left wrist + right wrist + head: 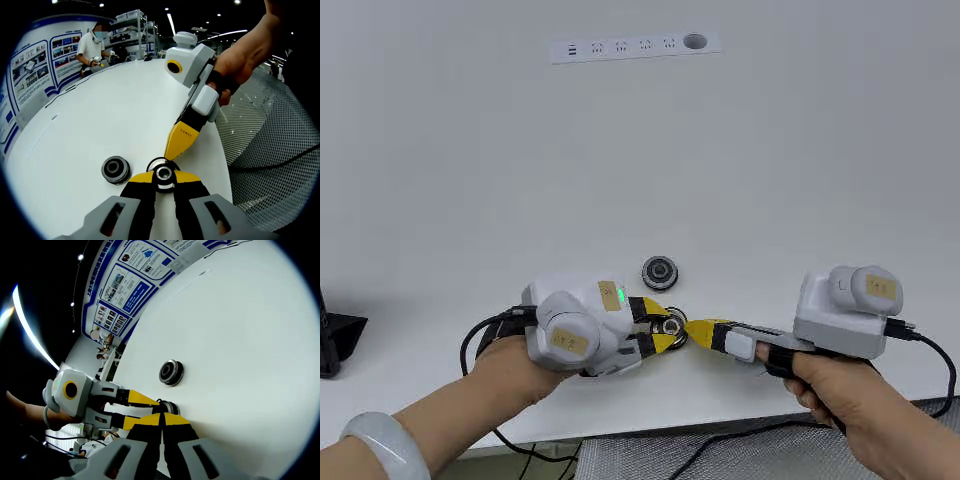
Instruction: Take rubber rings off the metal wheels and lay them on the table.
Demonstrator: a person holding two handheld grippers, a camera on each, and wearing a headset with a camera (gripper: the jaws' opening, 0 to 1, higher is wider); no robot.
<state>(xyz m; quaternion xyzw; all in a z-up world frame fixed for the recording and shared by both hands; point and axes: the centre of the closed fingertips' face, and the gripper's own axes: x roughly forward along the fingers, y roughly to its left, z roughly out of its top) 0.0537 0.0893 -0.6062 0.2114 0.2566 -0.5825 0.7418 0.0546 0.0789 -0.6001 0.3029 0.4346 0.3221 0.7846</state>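
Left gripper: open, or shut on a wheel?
Shut on a wheel. In the left gripper view, the left gripper has its yellow fingers pressed against the wheel from both sides.

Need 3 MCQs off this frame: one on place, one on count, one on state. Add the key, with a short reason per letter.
1. Where is the loose black-and-metal round wheel?
A. on the white table, beyond both grippers
B. in a person's bare hand
C. on the floor

2. How many wheels are there?
A. one
B. two
C. four

3. The left gripper is:
A. open, holding nothing
B. shut on the second wheel
C. lying flat on the table, let go

Key:
1 A: it lies alone on the table past the yellow tips.
2 B: one is loose and one is held.
3 B: its yellow jaws clamp that wheel from both sides, while the right gripper, shut, touches the wheel's rim.
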